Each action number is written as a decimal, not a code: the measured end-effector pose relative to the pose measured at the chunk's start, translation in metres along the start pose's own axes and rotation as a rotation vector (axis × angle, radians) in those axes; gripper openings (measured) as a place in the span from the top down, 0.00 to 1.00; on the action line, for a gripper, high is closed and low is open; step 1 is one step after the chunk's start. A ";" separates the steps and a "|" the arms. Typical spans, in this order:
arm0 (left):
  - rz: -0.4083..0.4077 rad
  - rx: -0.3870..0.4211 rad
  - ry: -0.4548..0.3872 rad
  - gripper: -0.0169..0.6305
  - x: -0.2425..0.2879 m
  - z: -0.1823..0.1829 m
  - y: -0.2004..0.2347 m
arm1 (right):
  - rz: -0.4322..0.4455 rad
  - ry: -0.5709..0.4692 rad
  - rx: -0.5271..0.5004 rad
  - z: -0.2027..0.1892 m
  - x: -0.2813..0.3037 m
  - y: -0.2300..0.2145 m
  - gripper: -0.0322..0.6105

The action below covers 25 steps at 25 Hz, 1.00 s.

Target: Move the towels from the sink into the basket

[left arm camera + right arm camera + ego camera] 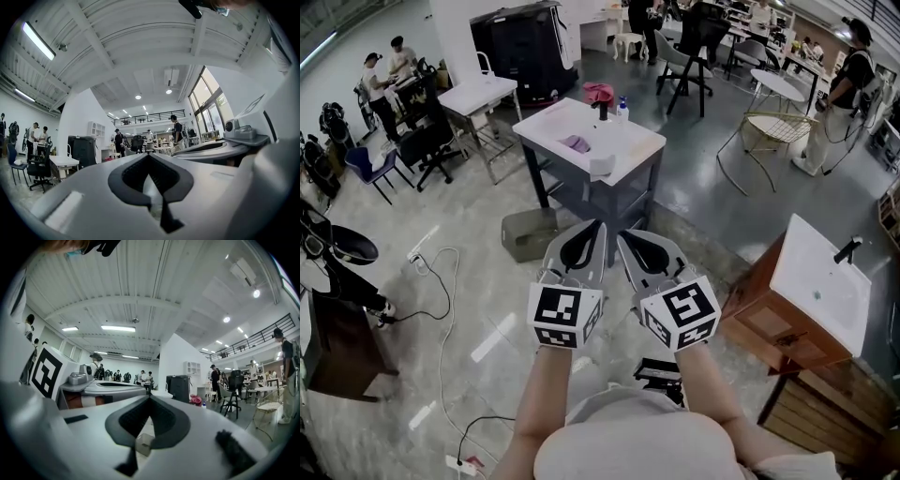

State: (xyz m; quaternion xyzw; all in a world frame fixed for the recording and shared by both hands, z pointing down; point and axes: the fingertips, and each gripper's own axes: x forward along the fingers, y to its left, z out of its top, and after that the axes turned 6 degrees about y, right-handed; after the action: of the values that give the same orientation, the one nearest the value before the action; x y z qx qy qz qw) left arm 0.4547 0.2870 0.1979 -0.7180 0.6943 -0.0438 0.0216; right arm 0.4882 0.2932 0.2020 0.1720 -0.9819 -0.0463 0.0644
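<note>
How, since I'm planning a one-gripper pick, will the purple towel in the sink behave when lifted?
The purple towel lies crumpled in the sink, so it is probably floppy and would drape from a pinch. It looks small against the sink, so likely light.

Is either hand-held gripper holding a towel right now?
No, both the left hand-held gripper and right hand-held gripper are shut on nothing, short of the sink where the purple towel lies.

Left gripper [149, 157], jaws closed tip to tip, nothing between them. Right gripper [236, 140] lies alongside at right. Beyond, from left: black chair [40, 171], white table [63, 161], black cabinet [84, 150], standing person [176, 131] near the windows.
</note>
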 end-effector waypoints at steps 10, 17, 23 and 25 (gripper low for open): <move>-0.010 -0.011 0.019 0.97 0.030 -0.014 0.021 | 0.000 0.013 0.027 -0.018 0.026 -0.019 0.92; -0.022 -0.016 0.017 0.97 0.051 -0.017 0.052 | -0.035 0.005 0.029 -0.014 0.060 -0.034 0.92; -0.046 -0.019 0.021 0.97 0.075 -0.023 0.079 | -0.060 0.009 0.033 -0.014 0.092 -0.047 0.92; -0.051 -0.029 0.019 0.97 0.083 -0.024 0.092 | -0.065 0.012 0.033 -0.013 0.105 -0.051 0.92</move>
State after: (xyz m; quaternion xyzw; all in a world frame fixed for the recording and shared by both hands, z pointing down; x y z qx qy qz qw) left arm 0.3640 0.2013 0.2160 -0.7353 0.6765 -0.0411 0.0035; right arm 0.4089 0.2085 0.2207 0.2052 -0.9760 -0.0312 0.0658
